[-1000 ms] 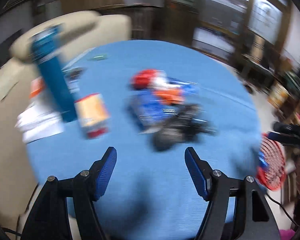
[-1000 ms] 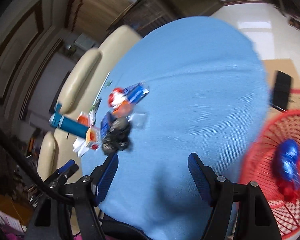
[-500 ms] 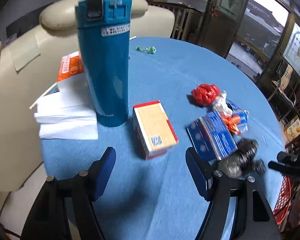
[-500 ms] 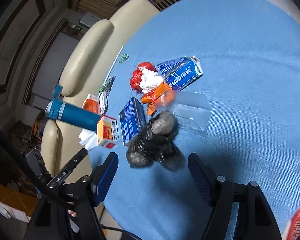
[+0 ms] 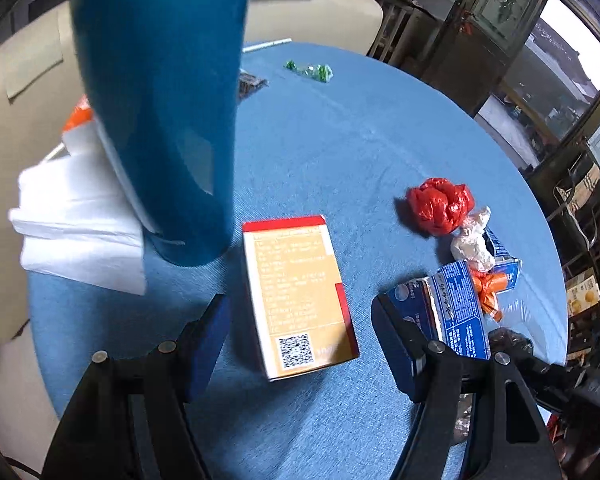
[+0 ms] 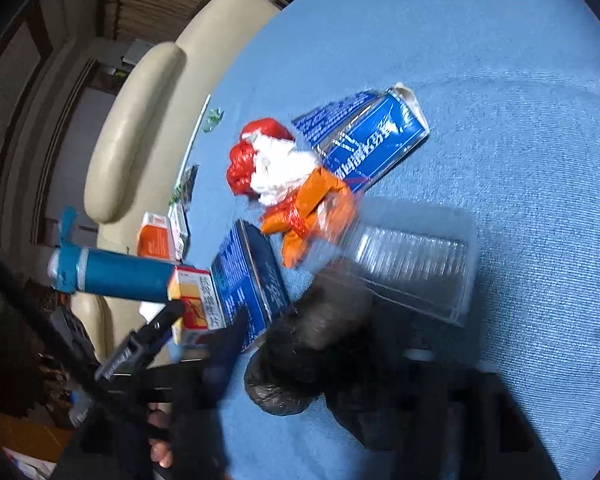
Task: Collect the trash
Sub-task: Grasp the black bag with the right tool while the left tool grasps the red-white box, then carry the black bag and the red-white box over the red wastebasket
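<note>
Both grippers have closed in on the pile since half a second ago. My left gripper [image 5: 300, 340] straddles the red-and-tan box [image 5: 300, 292], jaws closing, pads not yet touching it. Box lies flat just right of the blue flask [image 5: 160, 112]. My right gripper [image 6: 308, 356] is blurred, jaws closing around the black crumpled bag [image 6: 312, 344]; cannot tell if the pads press on it. Blue carton [image 6: 248, 276] sits between bag and box. Red bag [image 5: 440, 204], orange wrapper [image 6: 312, 208] and clear tray [image 6: 412, 260] lie farther from the flask.

Daylight from windows [image 5: 560, 64], fisheye edges dark, right view motion-blurred, soft shadows
</note>
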### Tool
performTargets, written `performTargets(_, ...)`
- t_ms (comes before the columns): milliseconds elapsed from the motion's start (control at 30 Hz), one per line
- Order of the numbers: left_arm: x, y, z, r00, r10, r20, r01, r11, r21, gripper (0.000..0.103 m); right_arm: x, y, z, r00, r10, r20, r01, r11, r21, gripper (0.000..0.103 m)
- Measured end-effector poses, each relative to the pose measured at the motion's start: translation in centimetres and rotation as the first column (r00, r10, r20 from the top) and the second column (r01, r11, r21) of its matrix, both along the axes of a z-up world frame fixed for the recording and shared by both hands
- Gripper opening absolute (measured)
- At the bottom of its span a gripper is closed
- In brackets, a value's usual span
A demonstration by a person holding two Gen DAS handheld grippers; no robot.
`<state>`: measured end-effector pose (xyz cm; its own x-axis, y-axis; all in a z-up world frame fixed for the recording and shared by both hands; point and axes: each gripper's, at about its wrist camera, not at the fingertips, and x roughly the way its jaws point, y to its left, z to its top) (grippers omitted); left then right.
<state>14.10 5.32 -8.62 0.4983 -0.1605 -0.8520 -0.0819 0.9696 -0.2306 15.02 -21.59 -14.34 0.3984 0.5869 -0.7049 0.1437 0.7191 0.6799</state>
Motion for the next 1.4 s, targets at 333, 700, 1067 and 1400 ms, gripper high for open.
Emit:
performTargets(333, -2.8, -0.5, 0.5, 0.998, -0.056, 0.03, 0.055, 0.998, 0.014, 0.054, -4.9, -1.2, 3.0, 0.986, 0.035, 0.163, -0.032, 0.999, -0.022, 0.033)
performTargets(700, -10.0, -4.4, 5.2, 0.964, -0.218, 0.155, 0.213, 0.976, 0.051, 0.054, -13.0, -6.1, 7.6, 0.941, -0.005, 0.34, 0.052, 0.99, -0.13, 0.033)
performTargets(1067, -14.5, -11.5, 9.2, 0.879, -0.409, 0.244, 0.395, 0.913, 0.105, 0.054, -19.0, -10.6, 10.5, 0.9, -0.049, 0.432, 0.158, 0.962, -0.222, 0.033)
performTargets(1400, -16.2, -16.8, 11.2, 0.821, -0.505, 0.265, 0.451, 0.859, 0.24, 0.054, -21.9, -13.8, 12.5, 0.859, -0.09, 0.504, 0.239, 0.941, -0.24, 0.033)
